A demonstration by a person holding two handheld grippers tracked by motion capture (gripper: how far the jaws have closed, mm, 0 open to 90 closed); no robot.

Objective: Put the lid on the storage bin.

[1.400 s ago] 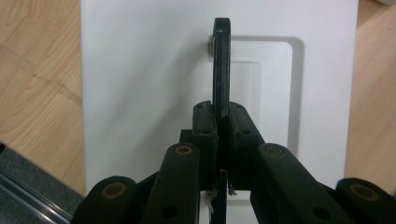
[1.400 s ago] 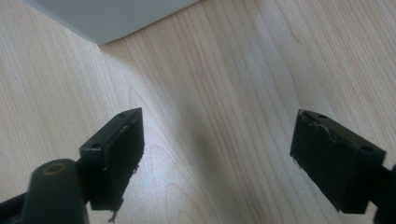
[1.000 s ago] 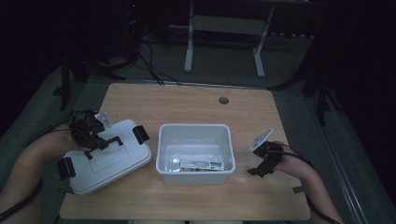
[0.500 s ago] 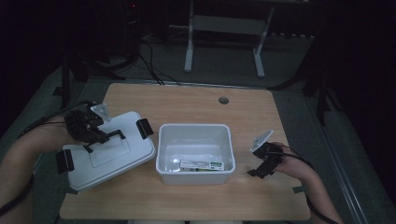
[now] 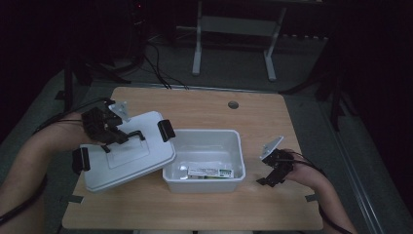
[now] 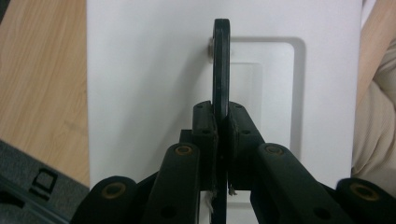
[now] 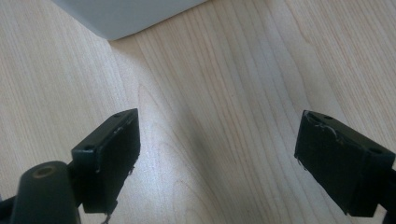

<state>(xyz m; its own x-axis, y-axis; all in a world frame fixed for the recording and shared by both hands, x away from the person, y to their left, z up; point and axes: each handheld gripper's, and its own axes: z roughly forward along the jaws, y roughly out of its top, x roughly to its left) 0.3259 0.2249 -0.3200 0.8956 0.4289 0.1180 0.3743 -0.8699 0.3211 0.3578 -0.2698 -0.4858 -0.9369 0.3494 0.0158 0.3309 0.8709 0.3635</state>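
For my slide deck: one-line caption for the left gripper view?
Left gripper clamped on the black handle of the white lid.

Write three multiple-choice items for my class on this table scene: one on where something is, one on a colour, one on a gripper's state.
1. Where is the lid?
A. beside the bin's left edge, its right side raised
B. closed on the bin
C. on the floor

2. What colour is the bin?
A. blue
B. white
C. black

3. What is the left gripper doing?
A. hanging open
B. clamped on the lid's black handle
C. gripping the bin's rim

Answers:
1 A, the high view shows the lid tilted against the bin's left rim.
2 B, its walls are white.
3 B, the left gripper view shows both pads pressed on the handle.
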